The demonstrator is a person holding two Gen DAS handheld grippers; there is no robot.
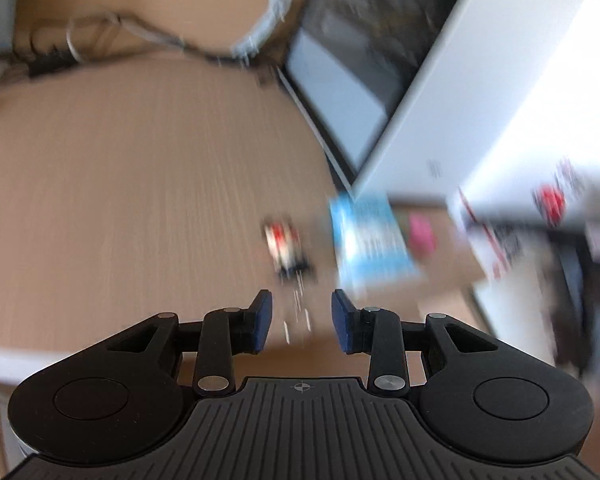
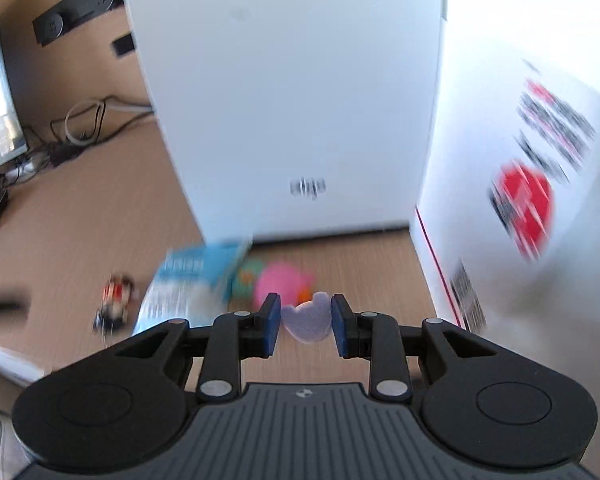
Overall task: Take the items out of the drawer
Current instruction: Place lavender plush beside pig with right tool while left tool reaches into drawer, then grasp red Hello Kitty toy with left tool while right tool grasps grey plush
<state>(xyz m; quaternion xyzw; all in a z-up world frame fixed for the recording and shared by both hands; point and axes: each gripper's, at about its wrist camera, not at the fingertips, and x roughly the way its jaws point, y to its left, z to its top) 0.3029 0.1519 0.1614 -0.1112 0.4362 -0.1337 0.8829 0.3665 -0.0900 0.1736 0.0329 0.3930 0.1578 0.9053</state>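
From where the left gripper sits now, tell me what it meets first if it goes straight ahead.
Most likely the small red, white and black toy lying on the wooden table just beyond the left gripper, whose jaws are open and empty. The picture is blurred, so depth is uncertain.

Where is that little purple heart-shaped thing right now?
In the right wrist view, the purple heart sits between the right gripper jaws, just before the pink toy.
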